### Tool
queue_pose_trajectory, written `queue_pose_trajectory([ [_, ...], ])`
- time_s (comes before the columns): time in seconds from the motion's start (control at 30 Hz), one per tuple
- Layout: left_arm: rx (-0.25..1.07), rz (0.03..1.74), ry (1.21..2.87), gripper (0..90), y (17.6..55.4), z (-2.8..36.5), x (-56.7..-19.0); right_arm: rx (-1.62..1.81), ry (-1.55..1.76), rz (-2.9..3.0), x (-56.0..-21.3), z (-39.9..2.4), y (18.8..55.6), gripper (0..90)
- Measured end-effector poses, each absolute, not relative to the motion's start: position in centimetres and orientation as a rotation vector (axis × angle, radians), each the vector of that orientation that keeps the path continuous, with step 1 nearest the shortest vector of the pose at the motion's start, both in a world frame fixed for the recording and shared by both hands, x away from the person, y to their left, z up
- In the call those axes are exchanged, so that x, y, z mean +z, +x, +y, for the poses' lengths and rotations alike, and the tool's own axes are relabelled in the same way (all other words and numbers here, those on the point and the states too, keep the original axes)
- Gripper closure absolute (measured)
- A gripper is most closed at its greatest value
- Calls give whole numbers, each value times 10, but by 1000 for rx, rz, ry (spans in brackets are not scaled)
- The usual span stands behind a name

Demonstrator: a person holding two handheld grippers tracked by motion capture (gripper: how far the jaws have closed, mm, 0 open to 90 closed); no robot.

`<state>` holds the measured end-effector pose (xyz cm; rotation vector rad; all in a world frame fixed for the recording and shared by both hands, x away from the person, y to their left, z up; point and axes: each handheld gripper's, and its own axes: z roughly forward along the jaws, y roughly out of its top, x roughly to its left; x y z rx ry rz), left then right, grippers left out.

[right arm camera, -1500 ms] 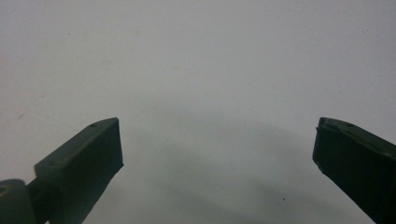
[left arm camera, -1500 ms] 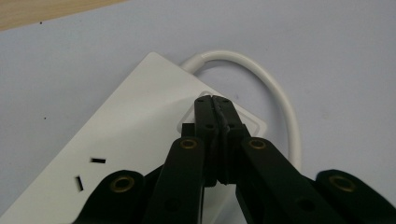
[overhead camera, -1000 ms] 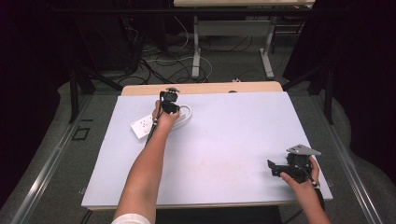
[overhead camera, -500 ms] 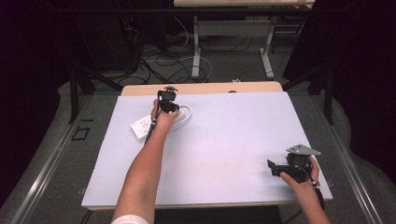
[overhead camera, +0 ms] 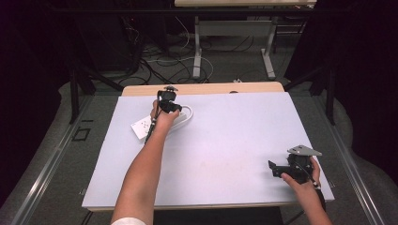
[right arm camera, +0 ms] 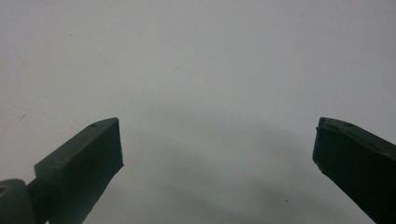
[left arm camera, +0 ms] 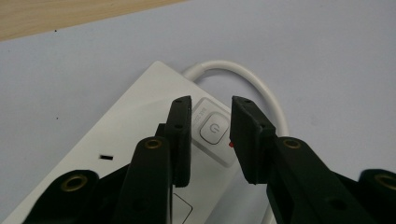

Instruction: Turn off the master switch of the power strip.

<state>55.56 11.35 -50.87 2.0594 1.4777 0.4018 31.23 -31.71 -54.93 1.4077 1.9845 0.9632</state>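
A white power strip (left arm camera: 135,126) lies on the white table cover at the back left, also in the high view (overhead camera: 141,126). Its white cable (left arm camera: 261,88) loops behind it. My left gripper (left arm camera: 211,101) points down at the strip's end, and its jaws have just been opening. They now stand a little apart on either side of the square power button (left arm camera: 213,128), pressing on nothing. In the high view my left gripper (overhead camera: 170,108) hangs over the strip. Near the front right my right gripper (overhead camera: 274,168) is held low, and its jaws (right arm camera: 217,123) stand wide apart over bare cover.
The white cover (overhead camera: 234,136) spreads over most of the table. A strip of bare wood (overhead camera: 211,88) shows along the far edge. Beyond it are table legs and loose cables on the floor (overhead camera: 187,61).
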Motion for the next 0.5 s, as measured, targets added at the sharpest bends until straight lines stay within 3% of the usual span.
queue_pose_trajectory([
  [0.5,452,1423,2051,456,547,117,-498,953,1398,1985,-549,-316,312,11],
])
